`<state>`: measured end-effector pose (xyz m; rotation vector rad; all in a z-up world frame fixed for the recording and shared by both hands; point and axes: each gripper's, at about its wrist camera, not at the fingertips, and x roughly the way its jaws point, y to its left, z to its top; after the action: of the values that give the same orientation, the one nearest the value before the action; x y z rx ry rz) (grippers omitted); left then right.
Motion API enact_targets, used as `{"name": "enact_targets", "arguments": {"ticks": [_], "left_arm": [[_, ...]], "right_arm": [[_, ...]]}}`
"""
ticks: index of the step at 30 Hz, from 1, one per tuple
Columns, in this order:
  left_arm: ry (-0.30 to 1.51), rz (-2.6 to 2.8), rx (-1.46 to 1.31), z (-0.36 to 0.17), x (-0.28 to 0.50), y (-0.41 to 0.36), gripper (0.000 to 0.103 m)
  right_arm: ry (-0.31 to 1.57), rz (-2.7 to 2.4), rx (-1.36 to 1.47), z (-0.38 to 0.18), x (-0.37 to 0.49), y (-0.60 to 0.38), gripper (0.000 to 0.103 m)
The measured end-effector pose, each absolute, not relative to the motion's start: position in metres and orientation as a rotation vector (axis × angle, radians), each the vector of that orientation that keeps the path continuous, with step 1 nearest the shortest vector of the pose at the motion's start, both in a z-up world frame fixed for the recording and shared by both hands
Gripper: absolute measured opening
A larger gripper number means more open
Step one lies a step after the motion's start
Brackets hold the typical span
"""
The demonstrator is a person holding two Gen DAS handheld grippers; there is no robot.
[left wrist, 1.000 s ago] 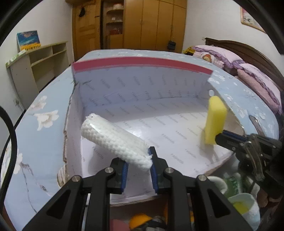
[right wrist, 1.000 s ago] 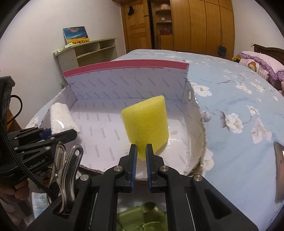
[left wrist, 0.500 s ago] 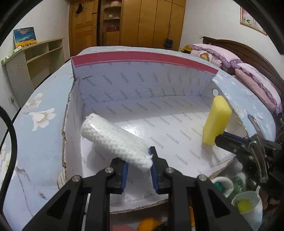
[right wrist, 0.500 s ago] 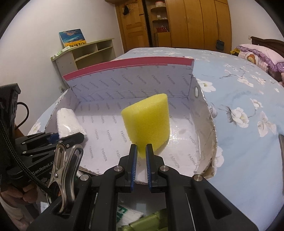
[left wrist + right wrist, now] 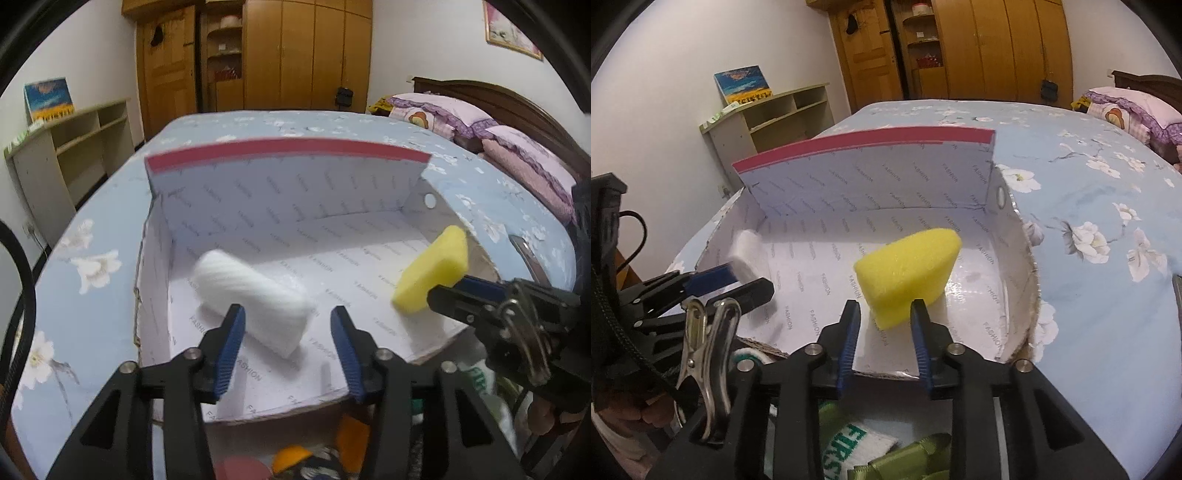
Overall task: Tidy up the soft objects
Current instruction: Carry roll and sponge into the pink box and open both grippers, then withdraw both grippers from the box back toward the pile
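Observation:
A white rolled cloth (image 5: 255,295) lies in the open white cardboard box (image 5: 295,206), near its left front; its end shows in the right wrist view (image 5: 744,254). My left gripper (image 5: 286,332) is open, its fingers either side of the roll's near end, apart from it. A yellow sponge (image 5: 905,271) sits tilted in the box at the right front, also in the left wrist view (image 5: 432,273). My right gripper (image 5: 884,325) is open around the sponge's near end; whether the pads touch it I cannot tell.
The box (image 5: 871,184) rests on a bed with a blue flowered sheet (image 5: 1089,206). Pink pillows (image 5: 517,155) lie at the far right. A shelf unit (image 5: 66,155) stands left. Below the grippers lie more soft items, including green ribbon (image 5: 908,458).
Both grippers have opened. The white roll has dropped onto the box floor and the yellow sponge has tipped over from upright to leaning inside the box.

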<state>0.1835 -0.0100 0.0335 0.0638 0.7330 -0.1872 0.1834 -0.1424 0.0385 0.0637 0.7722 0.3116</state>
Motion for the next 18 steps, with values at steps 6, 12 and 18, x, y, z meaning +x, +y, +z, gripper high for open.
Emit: {"name": "enact_targets", "arguments": {"ticks": [6,12,18], "left_arm": [[0.728,-0.186,0.076,0.045,0.171,-0.022,0.057],[0.722,-0.170,0.070,0.059,0.157,-0.027,0.057],[0.725,-0.168,0.067,0.069,0.140,-0.031,0.057]], "right_arm": [[0.733,0.322,0.076,0.051,0.173,-0.150,0.038],[0.693,0.344,0.076,0.069,0.155,-0.154,0.039],[0.679,0.372,0.089,0.078,0.135,-0.159,0.039]]}}
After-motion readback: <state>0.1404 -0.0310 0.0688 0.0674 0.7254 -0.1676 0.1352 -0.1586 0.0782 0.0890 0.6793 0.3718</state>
